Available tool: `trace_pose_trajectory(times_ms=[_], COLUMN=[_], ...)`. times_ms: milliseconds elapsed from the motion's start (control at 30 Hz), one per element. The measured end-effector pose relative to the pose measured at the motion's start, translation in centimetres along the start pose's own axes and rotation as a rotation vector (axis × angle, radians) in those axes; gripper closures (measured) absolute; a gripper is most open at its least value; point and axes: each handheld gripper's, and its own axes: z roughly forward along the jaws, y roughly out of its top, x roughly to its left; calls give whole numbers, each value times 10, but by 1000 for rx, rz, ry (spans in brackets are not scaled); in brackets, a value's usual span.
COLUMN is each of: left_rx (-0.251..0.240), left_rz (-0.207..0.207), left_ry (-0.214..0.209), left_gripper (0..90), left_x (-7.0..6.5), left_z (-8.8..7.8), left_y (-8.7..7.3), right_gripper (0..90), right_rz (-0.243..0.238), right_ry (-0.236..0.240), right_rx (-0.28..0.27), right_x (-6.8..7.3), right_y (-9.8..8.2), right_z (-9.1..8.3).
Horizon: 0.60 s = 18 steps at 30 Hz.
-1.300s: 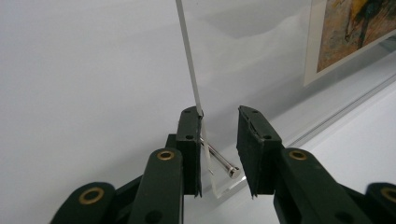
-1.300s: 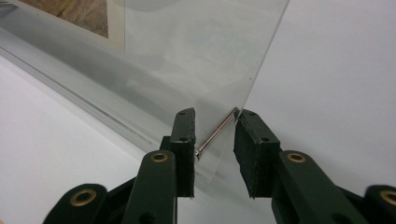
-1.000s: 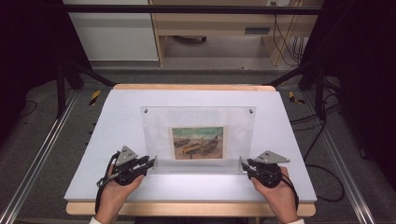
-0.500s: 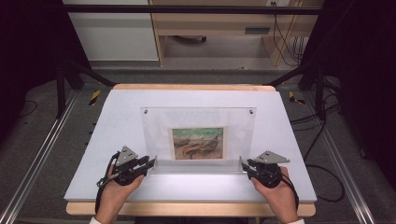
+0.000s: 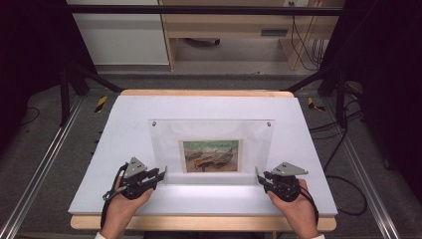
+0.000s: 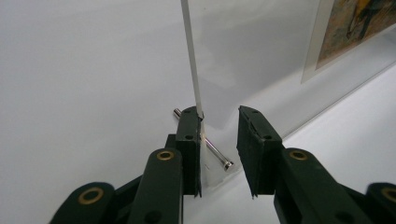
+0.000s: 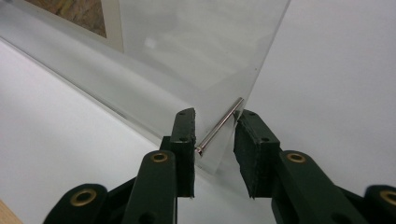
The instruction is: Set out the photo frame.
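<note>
A clear acrylic picture frame (image 5: 164,139) stands upright on the white table (image 5: 124,114), with a small painted picture (image 5: 210,156) in its lower middle. My left gripper (image 5: 161,174) is at the frame's lower left corner and my right gripper (image 5: 259,175) at its lower right corner. In the left gripper view the gripper (image 6: 218,114) is open, the panel's edge (image 6: 191,60) lies against its left jaw, and a metal pin (image 6: 215,154) sits between the jaws. In the right gripper view the gripper (image 7: 216,116) is open astride the panel's corner (image 7: 196,46) and its pin (image 7: 219,126).
The table's wooden front edge (image 5: 199,223) runs just behind the person's hands. Metal rails (image 5: 45,164) flank the table on both sides. Yellow-black tools (image 5: 101,103) lie on the floor past the far corners, and cables (image 5: 343,184) trail at the right.
</note>
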Motion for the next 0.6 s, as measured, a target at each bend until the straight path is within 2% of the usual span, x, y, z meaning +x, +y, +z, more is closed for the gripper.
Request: trace_pose_trajectory(times_ms=[100, 600], left_rx=[3, 3], left_rz=[1, 2], left_ry=[1, 0], left_gripper=[693, 690], left_x=[-1, -2], left_z=[0, 0], left_y=[-1, -2], right_gripper=[691, 689], right_rz=[-11, -1], right_ry=[1, 5], right_rx=[5, 9], right_x=[0, 1], right_y=[-1, -2], right_z=[0, 0])
